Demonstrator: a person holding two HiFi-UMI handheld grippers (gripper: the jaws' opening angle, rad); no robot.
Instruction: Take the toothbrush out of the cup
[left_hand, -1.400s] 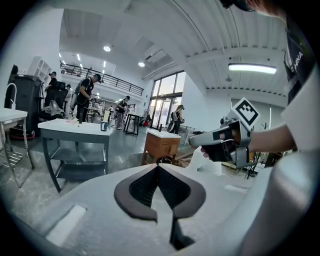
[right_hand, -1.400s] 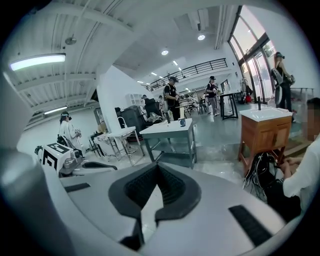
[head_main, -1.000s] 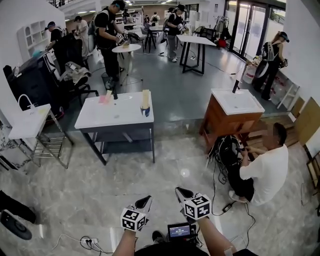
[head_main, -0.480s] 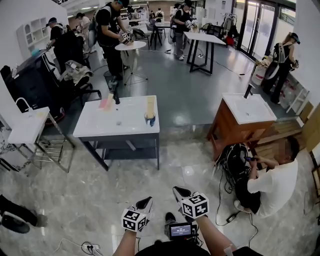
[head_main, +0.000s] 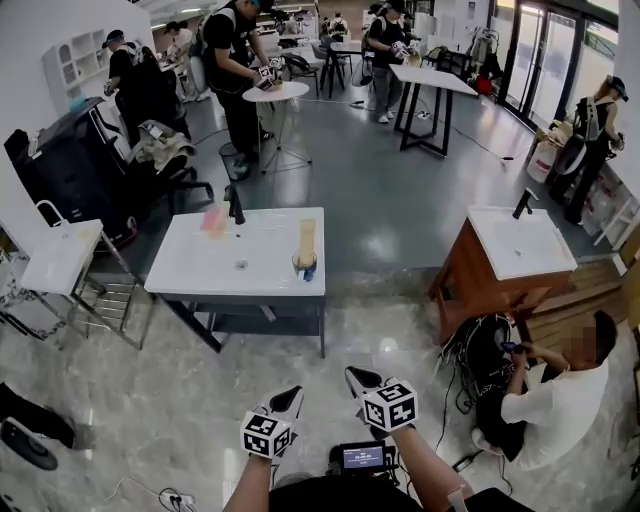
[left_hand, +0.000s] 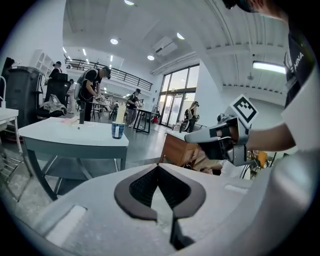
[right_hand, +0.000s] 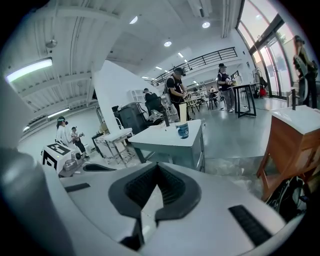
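Note:
A blue-and-white cup (head_main: 305, 265) stands at the right edge of a white-topped table (head_main: 220, 265), several steps ahead of me. A tall pale toothbrush (head_main: 307, 238) sticks upright out of it. My left gripper (head_main: 288, 400) and right gripper (head_main: 358, 377) hover side by side over the floor, far short of the table, both shut with nothing in them. The left gripper view shows the shut left gripper (left_hand: 158, 167) aimed toward the cup (left_hand: 118, 130) and toothbrush (left_hand: 120, 114). Past the shut right gripper (right_hand: 157, 165) the cup (right_hand: 183, 131) shows too.
A black faucet (head_main: 236, 205) and a pink item (head_main: 213, 220) sit on the table's far side. A wooden sink cabinet (head_main: 500, 275) stands to the right, with a person (head_main: 555, 395) seated on the floor beside a black bag (head_main: 488, 345). A metal rack (head_main: 70, 290) stands left.
The table and cup have drawn nearer and lower in the head view as I walk toward them. Both grippers keep their place in the view, still shut.

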